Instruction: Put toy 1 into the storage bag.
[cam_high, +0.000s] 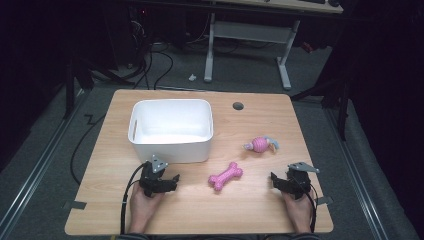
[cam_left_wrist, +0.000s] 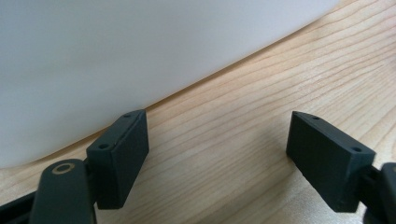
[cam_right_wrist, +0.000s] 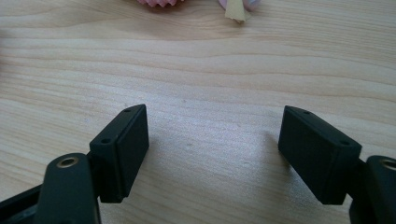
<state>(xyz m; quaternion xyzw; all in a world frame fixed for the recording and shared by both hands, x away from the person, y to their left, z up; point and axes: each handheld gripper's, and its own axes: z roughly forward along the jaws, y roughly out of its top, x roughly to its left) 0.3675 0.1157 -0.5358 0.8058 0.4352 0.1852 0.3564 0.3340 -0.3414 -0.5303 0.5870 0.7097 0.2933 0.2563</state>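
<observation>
A pink bone-shaped toy (cam_high: 226, 175) lies on the wooden table (cam_high: 250, 210) between my two grippers. Farther back on the right lies a pink ball toy with rope ends (cam_high: 261, 145); its lower edge (cam_right_wrist: 156, 2) peeks in at the top of the right gripper view. My left gripper (cam_high: 161, 174) rests on the table just in front of the white bin (cam_high: 170, 130), open, with bare wood between its fingers (cam_left_wrist: 119, 154). My right gripper (cam_high: 287, 177) rests near the front right, open (cam_right_wrist: 212, 116) and holding nothing, pointing toward the ball toy.
The white bin's wall (cam_left_wrist: 140, 51) stands close ahead of the left gripper (cam_left_wrist: 217, 126). A round cable hole (cam_high: 238, 106) sits at the table's back edge. Beyond the table are a desk frame (cam_high: 247, 35) and cables on the floor.
</observation>
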